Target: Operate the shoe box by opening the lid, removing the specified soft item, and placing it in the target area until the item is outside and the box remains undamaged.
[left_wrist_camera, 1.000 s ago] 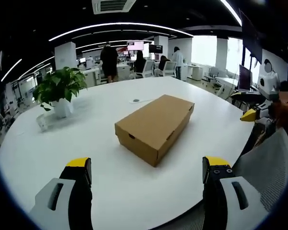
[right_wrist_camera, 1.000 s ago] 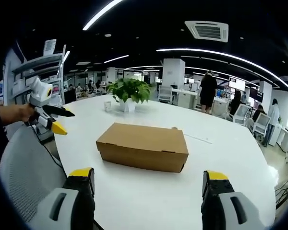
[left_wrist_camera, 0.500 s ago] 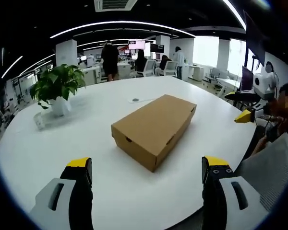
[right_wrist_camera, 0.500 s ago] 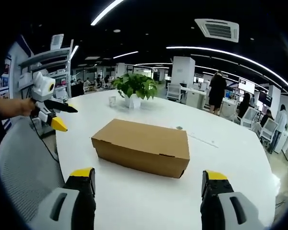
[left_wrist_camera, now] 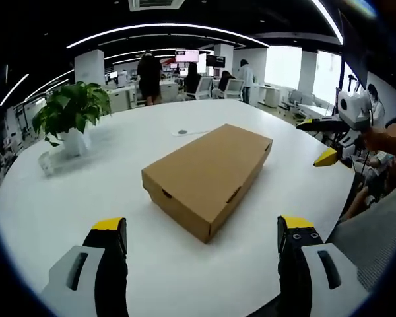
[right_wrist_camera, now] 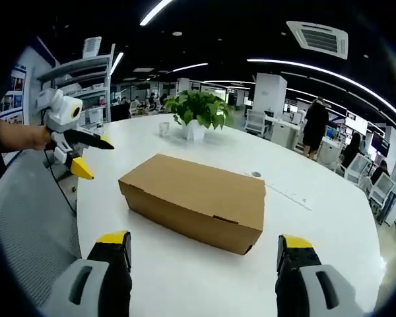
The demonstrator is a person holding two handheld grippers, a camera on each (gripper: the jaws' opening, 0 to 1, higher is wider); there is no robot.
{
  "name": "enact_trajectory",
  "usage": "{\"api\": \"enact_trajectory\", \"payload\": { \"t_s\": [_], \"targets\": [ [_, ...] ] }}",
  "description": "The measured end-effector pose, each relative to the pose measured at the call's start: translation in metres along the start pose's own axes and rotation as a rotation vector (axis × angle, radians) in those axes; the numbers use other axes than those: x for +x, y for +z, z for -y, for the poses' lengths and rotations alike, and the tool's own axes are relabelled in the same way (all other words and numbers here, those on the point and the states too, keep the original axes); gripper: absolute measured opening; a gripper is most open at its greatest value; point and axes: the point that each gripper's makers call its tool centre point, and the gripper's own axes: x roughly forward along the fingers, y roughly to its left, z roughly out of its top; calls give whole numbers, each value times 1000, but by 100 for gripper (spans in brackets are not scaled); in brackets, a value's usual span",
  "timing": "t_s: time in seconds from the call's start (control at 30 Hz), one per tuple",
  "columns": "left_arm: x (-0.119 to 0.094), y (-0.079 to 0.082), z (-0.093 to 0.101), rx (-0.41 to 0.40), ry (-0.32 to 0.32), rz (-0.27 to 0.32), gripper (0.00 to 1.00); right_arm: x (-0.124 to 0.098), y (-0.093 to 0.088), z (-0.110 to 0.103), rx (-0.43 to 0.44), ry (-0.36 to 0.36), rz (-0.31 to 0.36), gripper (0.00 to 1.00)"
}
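The broad white round worktop (left_wrist_camera: 66, 198) carries a closed brown cardboard shoe box (left_wrist_camera: 208, 175) near its middle, lid down. A leafy green potted plant in a white pot (left_wrist_camera: 69, 115) stands well behind it. The left gripper (left_wrist_camera: 201, 241) and right gripper (right_wrist_camera: 203, 254) hover before the box, jaws spread wide, holding nothing.

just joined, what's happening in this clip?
A person holds a two-jaw tool in each hand over a white table. A closed cardboard shoe box lies on it, lid down, untouched. The left tool and right tool both hover short of the box, jaws spread wide, holding nothing. A potted plant stands farther back on the table. Nothing has been taken out yet.
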Motion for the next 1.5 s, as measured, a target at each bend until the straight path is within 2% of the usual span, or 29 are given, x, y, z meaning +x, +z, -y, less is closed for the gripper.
{"api": "enact_trajectory", "payload": {
  "t_s": [0.47, 0.7, 1.1, 1.37, 1.5],
  "targets": [
    [29, -13, 0, -23, 5, -53, 97, 39, -14, 14, -46, 71, -62, 91],
    [44, -13, 3, -39, 4, -63, 95, 55, -15, 28, -11, 84, -60, 89],
    [65, -13, 6, -70, 25, -48, 89, 74, -13, 40, -21, 119, -63, 87],
    [76, -18, 5, -106, 60, -40, 89, 89, -16, 35, -47, 158, -78, 83],
    [78, -16, 5, -96, 73, -22, 87, 95, -15, 36, -46, 159, -77, 81]
  ]
}}
